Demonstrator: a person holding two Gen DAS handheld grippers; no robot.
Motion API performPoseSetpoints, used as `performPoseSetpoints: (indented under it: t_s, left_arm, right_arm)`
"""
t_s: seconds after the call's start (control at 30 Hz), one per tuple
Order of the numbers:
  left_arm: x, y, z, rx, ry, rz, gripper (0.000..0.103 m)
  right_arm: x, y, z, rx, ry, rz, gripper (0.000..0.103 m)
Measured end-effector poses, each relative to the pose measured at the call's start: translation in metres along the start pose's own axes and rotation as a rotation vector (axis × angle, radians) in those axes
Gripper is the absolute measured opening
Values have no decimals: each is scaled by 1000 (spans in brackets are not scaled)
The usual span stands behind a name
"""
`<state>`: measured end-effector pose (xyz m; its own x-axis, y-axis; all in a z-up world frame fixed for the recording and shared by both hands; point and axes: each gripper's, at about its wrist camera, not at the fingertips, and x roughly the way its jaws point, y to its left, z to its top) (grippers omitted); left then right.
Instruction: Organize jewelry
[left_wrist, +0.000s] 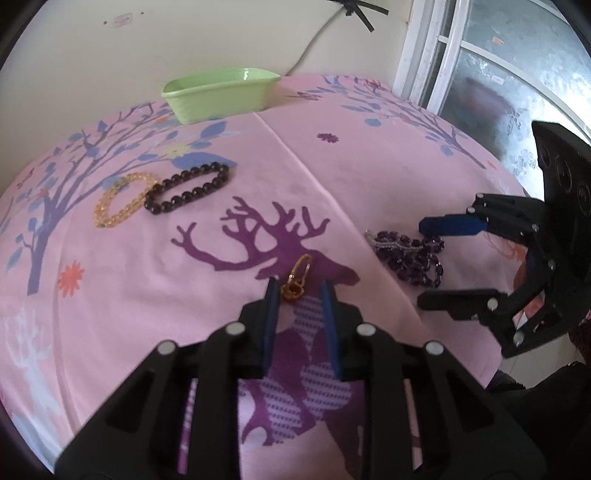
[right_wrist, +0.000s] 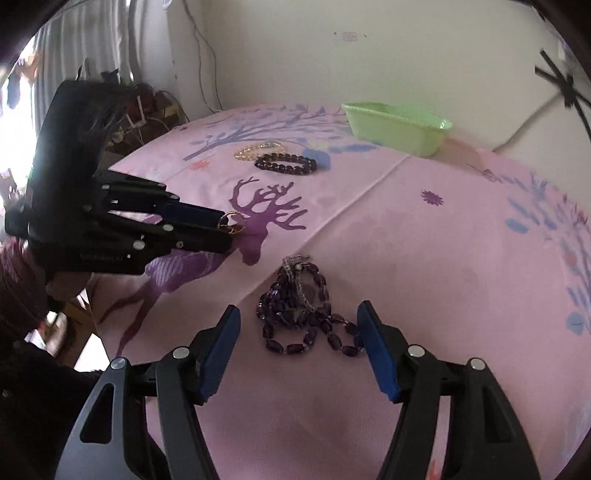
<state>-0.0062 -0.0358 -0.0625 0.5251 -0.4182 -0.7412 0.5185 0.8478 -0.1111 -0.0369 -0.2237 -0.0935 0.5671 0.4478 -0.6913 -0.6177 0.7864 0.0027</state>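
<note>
A small gold chain (left_wrist: 296, 280) lies on the pink cloth between the tips of my open left gripper (left_wrist: 299, 286); in the right wrist view the chain (right_wrist: 232, 223) sits at the left gripper's (right_wrist: 226, 229) tips. A purple bead necklace (right_wrist: 303, 310) lies heaped between the jaws of my open right gripper (right_wrist: 299, 314); it also shows in the left wrist view (left_wrist: 410, 254), where the right gripper (left_wrist: 421, 264) straddles it. A dark bead bracelet (left_wrist: 188, 188) and a yellow bead bracelet (left_wrist: 122, 199) lie further back. A green tray (left_wrist: 221, 94) stands at the far edge.
The pink patterned cloth (left_wrist: 369, 177) covers the table. A wall stands behind the green tray (right_wrist: 399, 127), with a window (left_wrist: 480, 74) at the right. The table edge drops off at the left in the right wrist view, with clutter beyond it.
</note>
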Motion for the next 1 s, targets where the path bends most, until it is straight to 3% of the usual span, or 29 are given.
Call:
performPoseSetpoints:
  t_s: [0.17,0.2,0.23,0.27,0.4,0.47,0.6,0.77,1.0]
  left_arm:
    - [0,2,0,-13,-6,-7,12]
    - [1,3,0,-15,-7,-12,12]
    - [1,3,1,-15,-7,-16,11]
    - [1,3,1,-14,-7,-18,10]
    - [4,12,10,-47,4,-65,9]
    - [3,21,21,-73,2,-92,9]
    - [-6,40,53,-99,-31,-145,9]
    - [-20,60,114,-93,-94,-148,9]
    - [-13,93,209,-119,-128,-120,9]
  right_arm:
    - [0,-5,-5,23,-16,-6,38]
    - [-1,-6,-5,27,-18,-9,26]
    - [-1,-6,-5,26,-18,-22,6]
    - [-1,-8,-3,28,-19,-35,0]
    - [4,-22,7,147,-20,29,0]
    - [6,-34,19,253,-39,148,0]
    - [2,-55,64,343,-101,255,0]
    - [-8,-78,133,341,-162,257,0]
    - [-5,-120,224,336,-204,166,0]
